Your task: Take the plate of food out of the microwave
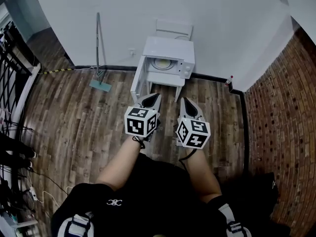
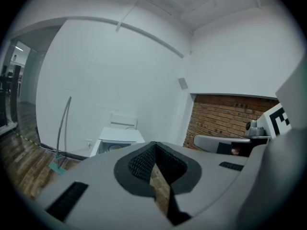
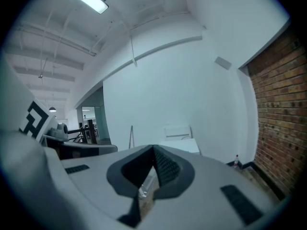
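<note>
A white microwave (image 1: pixel 170 58) stands on a small white stand against the far wall, its door (image 1: pixel 138 81) swung open to the left. A pale plate (image 1: pixel 161 63) lies inside the cavity; what is on it is too small to tell. My left gripper (image 1: pixel 151 100) and right gripper (image 1: pixel 186 103) are side by side, well short of the microwave, both shut and empty. In the left gripper view the microwave (image 2: pixel 118 139) shows past my shut left gripper (image 2: pixel 154 144). In the right gripper view only the microwave's top (image 3: pixel 184 145) shows beyond the right gripper (image 3: pixel 153 149).
A mop (image 1: pixel 98 53) leans on the wall left of the microwave. A small bottle (image 1: pixel 229 79) stands in the corner by the brick wall (image 1: pixel 281 122). A black railing (image 1: pixel 11 58) and cables line the left side. The floor is wood planks.
</note>
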Demonstrator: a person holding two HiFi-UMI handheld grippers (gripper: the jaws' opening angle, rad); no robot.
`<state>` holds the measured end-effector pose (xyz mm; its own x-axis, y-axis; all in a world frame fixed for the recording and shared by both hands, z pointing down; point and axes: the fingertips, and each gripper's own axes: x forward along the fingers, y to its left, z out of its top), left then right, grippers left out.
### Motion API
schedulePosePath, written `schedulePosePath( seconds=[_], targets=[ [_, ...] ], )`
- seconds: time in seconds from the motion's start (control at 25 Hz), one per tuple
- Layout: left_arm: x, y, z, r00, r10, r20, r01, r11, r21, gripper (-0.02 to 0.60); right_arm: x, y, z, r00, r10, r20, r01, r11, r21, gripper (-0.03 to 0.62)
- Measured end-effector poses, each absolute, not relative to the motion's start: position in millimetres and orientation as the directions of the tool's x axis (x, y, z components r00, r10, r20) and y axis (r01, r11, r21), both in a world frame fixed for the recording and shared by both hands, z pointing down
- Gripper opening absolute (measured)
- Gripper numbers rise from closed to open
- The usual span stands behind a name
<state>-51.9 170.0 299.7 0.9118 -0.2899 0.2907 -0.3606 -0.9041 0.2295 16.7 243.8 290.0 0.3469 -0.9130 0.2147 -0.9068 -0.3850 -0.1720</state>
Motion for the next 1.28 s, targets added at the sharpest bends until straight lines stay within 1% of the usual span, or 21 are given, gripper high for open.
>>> schedulePosePath(
  seconds=[0.24, 0.52, 0.92, 1.08, 1.28],
  targets=[
    [-28.5, 159.0, 310.1, 0.899, -0.305, 0.315, -0.384, -0.894, 0.232, 0.000, 36.8, 232.3, 301.9, 0.312, -0.921, 0.233, -0.915, -0.357, -0.186, 0.012],
    [5.7, 137.6, 324.7, 0.903, -0.290, 0.318, -0.374, -0.893, 0.249, 0.000, 65.9, 207.3, 311.8, 0.305, -0.920, 0.244, -0.921, -0.351, -0.171, 0.012],
    [84.0, 64.2, 339.9, 0.915, -0.250, 0.315, -0.350, -0.882, 0.317, 0.000, 132.3, 134.7, 323.7, 0.298, -0.910, 0.289, -0.932, -0.342, -0.117, 0.012],
    [114.0, 20.6, 340.9, 0.917, -0.239, 0.321, -0.347, -0.872, 0.344, 0.000, 155.9, 89.2, 327.0, 0.263, -0.912, 0.316, -0.949, -0.304, -0.087, 0.012],
    [147.8, -25.7, 342.1, 0.906, -0.259, 0.334, -0.358, -0.891, 0.281, 0.000, 185.2, 41.4, 331.2, 0.235, -0.913, 0.333, -0.958, -0.275, -0.077, 0.012]
  ],
)
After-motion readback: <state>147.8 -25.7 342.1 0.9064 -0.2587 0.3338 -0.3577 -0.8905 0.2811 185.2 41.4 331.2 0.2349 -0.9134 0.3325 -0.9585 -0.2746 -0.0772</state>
